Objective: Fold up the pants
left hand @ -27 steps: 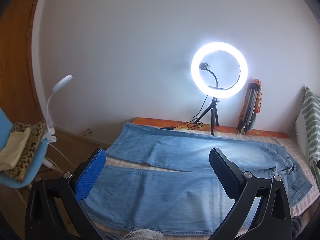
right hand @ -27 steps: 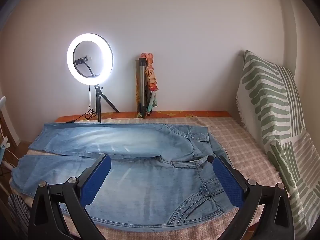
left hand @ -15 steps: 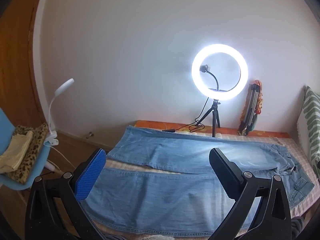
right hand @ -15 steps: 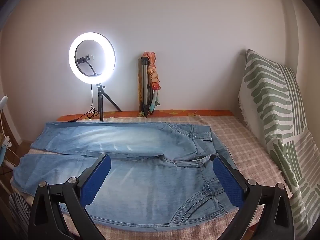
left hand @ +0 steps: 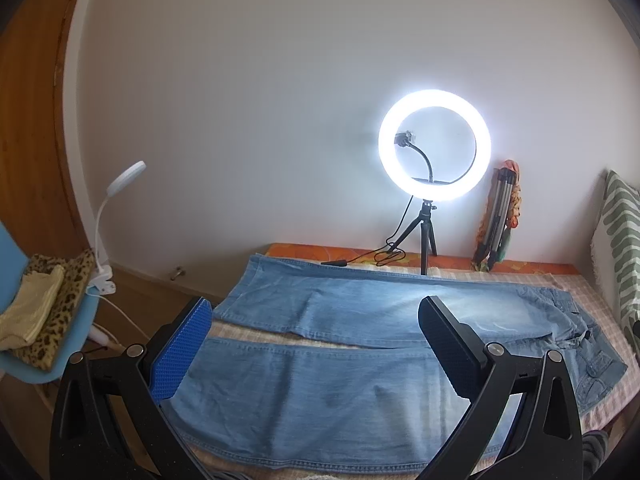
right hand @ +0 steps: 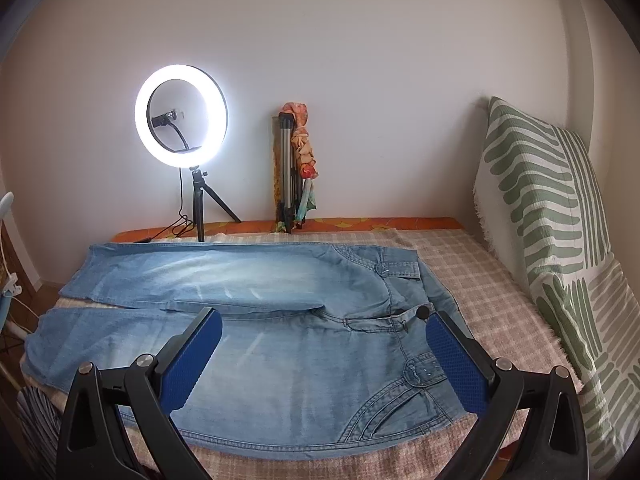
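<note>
The pair of light blue denim pants (right hand: 256, 320) is laid flat and unfolded on the bed covered with a pink-and-cream checked blanket (right hand: 480, 280), with the two legs spread side by side along the length of the bed. The waistband, with its button and stitched pockets, is directed toward the pillow end, and the hems reach the opposite end, where the nearer leg slightly overhangs the edge. A narrow strip of blanket is seen between the two legs in the left wrist view. The left gripper (left hand: 316, 344) is held above the nearer leg, close to the front edge of the bed; its jaws are spread fully apart and nothing is gripped between them. The right gripper (right hand: 324, 356) is held above the hip and pocket area of the nearer side, likewise spread wide and empty, with no contact with the fabric observed. At the far edge of the bed, against the white wall, a lit white ring light on a small black tripod (right hand: 182, 120) is placed. Just beside it a folded metal tripod draped with an orange patterned cloth (right hand: 294, 168) is propped against the wall. A green-and-white leaf-patterned pillow (right hand: 552, 232) is leaned upright at the head end. Off the foot end, a blue chair (left hand: 72, 344) bearing folded leopard-print cloth (left hand: 60, 308) and a white clip-on lamp (left hand: 116, 200) are noted.
</note>
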Available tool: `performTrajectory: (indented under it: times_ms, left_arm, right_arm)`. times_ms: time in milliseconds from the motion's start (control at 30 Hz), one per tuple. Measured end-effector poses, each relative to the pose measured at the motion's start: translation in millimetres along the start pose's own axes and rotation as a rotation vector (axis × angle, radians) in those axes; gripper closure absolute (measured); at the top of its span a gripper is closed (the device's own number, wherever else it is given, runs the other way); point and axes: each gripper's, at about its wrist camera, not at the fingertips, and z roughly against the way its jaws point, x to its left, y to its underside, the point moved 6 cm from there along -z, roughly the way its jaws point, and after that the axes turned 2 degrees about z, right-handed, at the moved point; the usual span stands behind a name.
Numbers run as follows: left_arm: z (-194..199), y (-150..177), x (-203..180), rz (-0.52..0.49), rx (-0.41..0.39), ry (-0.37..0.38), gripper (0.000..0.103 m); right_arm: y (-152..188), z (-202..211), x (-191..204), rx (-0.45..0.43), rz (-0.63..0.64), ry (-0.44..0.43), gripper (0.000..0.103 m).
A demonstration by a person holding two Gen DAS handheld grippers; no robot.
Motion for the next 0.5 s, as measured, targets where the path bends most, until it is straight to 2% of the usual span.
performTrajectory:
  times_ms: [500]
  left_arm:
    - [0.7,-0.4,-0.1,-0.003,-0.007,-0.001,0.000]
  right_arm:
    - [-0.4,1.5,2.4,-0.003,0.002,-0.003,0.000]
